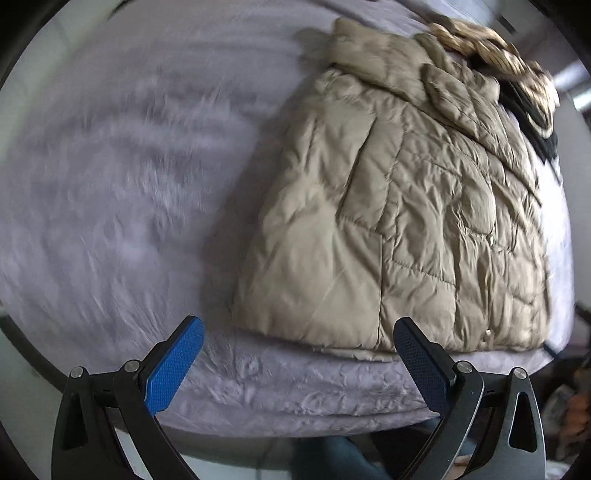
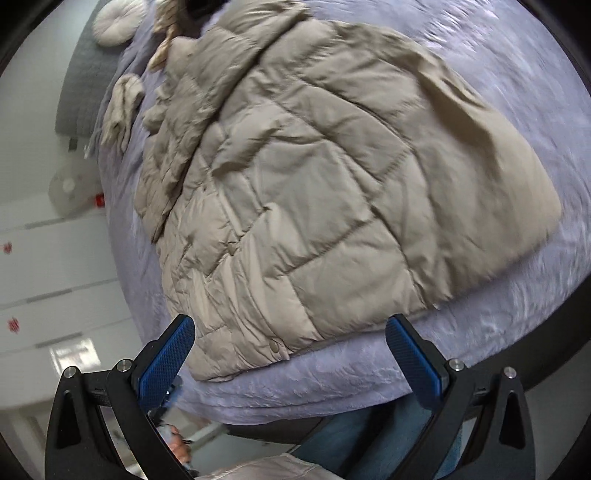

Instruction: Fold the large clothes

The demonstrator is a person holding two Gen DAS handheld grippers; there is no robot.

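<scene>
Left gripper (image 1: 297, 354) first: jaws spread wide, blue pads bare, nothing between them, hovering just off the near edge of the bed. Right gripper (image 2: 290, 350) matches it, also gaping and empty, its left finger sitting just over the coat's near corner in view, though whether it touches the fabric is hard to tell.

Out past the fingers lies the beige quilted puffer coat (image 2: 314, 192), spread on the lavender bedspread (image 1: 110, 184), hem toward the near edge, a snap button (image 2: 274, 346) showing at the hem. From the right wrist, one side looks already turned in over the body, with a sleeve bunched along the left edge. So the judgement: perhaps a first fold made, the coat fairly compact in width, but the lengthwise fold, hem up toward the collar, remains to be done.

Beyond the coat, at the far end, a tan-and-black fringed item (image 1: 517, 70) lies by the collar, and a round cream cushion (image 2: 114, 22) rests near the grey headboard (image 2: 81, 85).

Writing? None readable. A few small red marks on the white cabinets (image 2: 48, 266) are too blurred to make out.
</scene>
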